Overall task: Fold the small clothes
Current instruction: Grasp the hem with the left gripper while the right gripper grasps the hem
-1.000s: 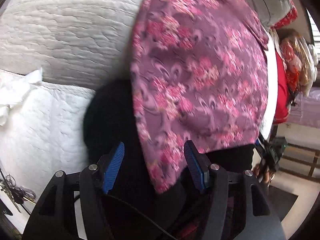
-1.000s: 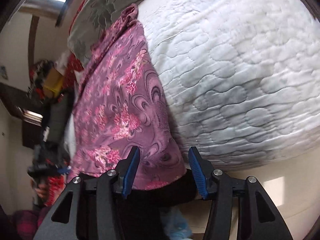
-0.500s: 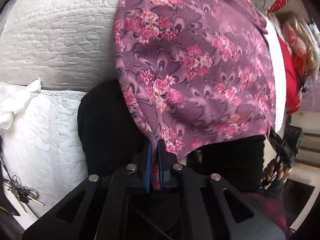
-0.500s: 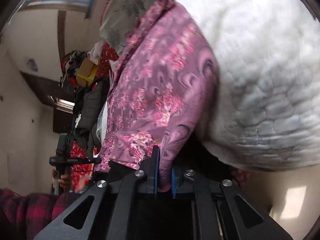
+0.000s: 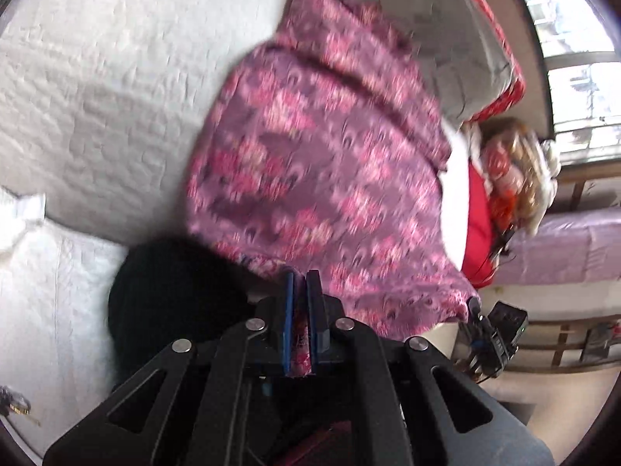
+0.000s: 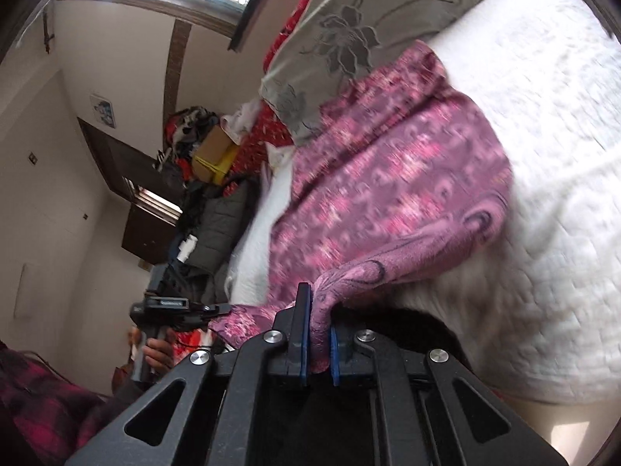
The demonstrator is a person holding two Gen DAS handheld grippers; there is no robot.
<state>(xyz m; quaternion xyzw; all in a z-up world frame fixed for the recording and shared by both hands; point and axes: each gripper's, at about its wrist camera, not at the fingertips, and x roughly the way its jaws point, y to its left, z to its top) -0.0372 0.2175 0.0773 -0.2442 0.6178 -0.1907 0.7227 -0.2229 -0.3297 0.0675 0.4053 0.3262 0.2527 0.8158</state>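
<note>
There is one garment in play, a purple cloth with pink flowers [image 5: 322, 178], spread across the white quilted bed [image 5: 97, 89] with its near hem raised off the quilt. Two claws hold that hem, one at each near corner. The left claw [image 5: 301, 310] has its blue pads [image 5: 288, 322] pressed together on a strip of the flowered edge, which shows between them. The right claw [image 6: 319, 334] pinches a bunched fold of the same cloth, the fabric twisting up out of the pads and back over the bed. Both pictures are smeared by motion, so the print reads only as blotches.

Under the lifted hem lies one black cloth [image 5: 167, 295], on the quilt just beside the left claw. At the far end of the garment sits one grey pillow with a flower pattern [image 6: 349, 35], with red bedding [image 6: 268, 136] beside it. Past the bed edge is a heap of bags and one cardboard box [image 6: 211, 143]. A person's hand [image 6: 157, 349] grips the handle of the left tool, and a red checked sleeve [image 6: 35, 404] fills the lower corner of the right view. A small bunch of keys [image 5: 13, 404] lies on the quilt at the left rim.
</note>
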